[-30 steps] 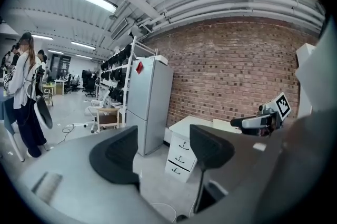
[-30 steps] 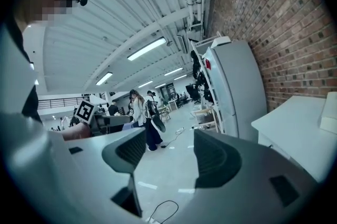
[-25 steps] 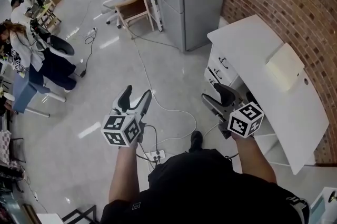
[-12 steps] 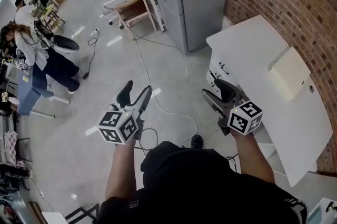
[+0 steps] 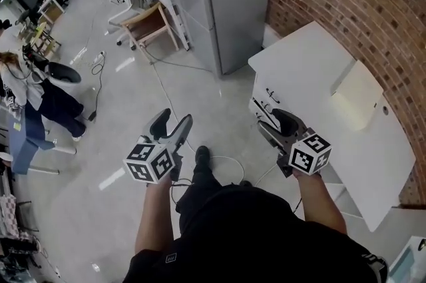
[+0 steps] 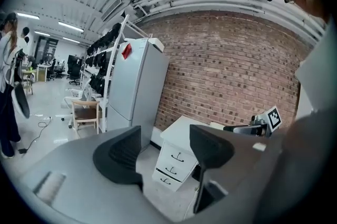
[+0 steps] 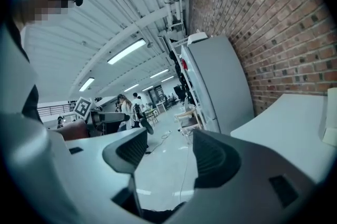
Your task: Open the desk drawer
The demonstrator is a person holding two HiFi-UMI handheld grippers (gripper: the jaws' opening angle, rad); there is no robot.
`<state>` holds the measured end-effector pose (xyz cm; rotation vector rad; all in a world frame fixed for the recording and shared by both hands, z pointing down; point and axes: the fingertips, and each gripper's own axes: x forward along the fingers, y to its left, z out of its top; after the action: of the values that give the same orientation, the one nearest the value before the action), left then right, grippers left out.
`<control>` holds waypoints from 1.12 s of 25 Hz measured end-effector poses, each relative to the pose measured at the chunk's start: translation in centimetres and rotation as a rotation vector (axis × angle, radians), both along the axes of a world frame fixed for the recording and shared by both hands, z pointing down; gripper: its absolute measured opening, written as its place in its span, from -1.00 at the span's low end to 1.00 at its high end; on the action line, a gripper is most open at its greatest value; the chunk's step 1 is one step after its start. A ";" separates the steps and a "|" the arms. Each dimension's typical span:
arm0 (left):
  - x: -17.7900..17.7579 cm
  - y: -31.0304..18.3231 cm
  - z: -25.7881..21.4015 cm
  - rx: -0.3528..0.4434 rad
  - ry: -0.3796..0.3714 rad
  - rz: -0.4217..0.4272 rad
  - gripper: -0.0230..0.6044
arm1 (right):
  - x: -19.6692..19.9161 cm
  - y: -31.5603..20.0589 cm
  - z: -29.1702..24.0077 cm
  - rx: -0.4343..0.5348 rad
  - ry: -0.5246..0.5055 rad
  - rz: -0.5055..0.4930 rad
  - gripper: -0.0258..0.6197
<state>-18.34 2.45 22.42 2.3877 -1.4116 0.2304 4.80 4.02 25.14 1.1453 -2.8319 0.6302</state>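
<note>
A white desk [image 5: 313, 68] stands against the brick wall at the right. Its drawer unit [image 5: 266, 102] faces the open floor, with three drawers [image 6: 174, 161] carrying dark handles, all looking closed. My right gripper [image 5: 276, 120] hovers open just in front of the drawer fronts, touching nothing. My left gripper [image 5: 170, 127] is open too, held over the floor well left of the desk. In the left gripper view the drawers show between the jaws, and the right gripper [image 6: 253, 127] is seen beside the desk.
A cream box [image 5: 357, 94] lies on the desk top. A tall grey cabinet [image 5: 223, 2] stands beyond the desk, a wooden chair [image 5: 150, 25] to its left. Cables [image 5: 163, 85] run across the shiny floor. People stand at far left [image 5: 40, 88].
The person has stepped toward the desk: the desk and cabinet have shifted left and nearer. Both grippers keep their pose and stay open.
</note>
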 end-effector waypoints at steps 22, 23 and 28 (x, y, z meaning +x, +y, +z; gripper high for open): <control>-3.0 -26.0 5.3 -0.148 -0.005 0.456 0.01 | -9.7 -17.0 2.4 -0.073 0.069 0.278 -0.13; -1.9 -26.3 5.6 -0.151 -0.002 0.472 0.00 | -9.3 -16.7 2.9 -0.084 0.083 0.282 -0.13; 4.0 -27.9 5.5 -0.145 0.002 0.515 0.00 | -7.0 -16.5 5.2 -0.121 0.091 0.259 -0.13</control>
<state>-14.35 -25.45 27.89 2.5787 -0.7241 0.4410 -2.22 -12.53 30.32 1.4901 -2.5529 0.7298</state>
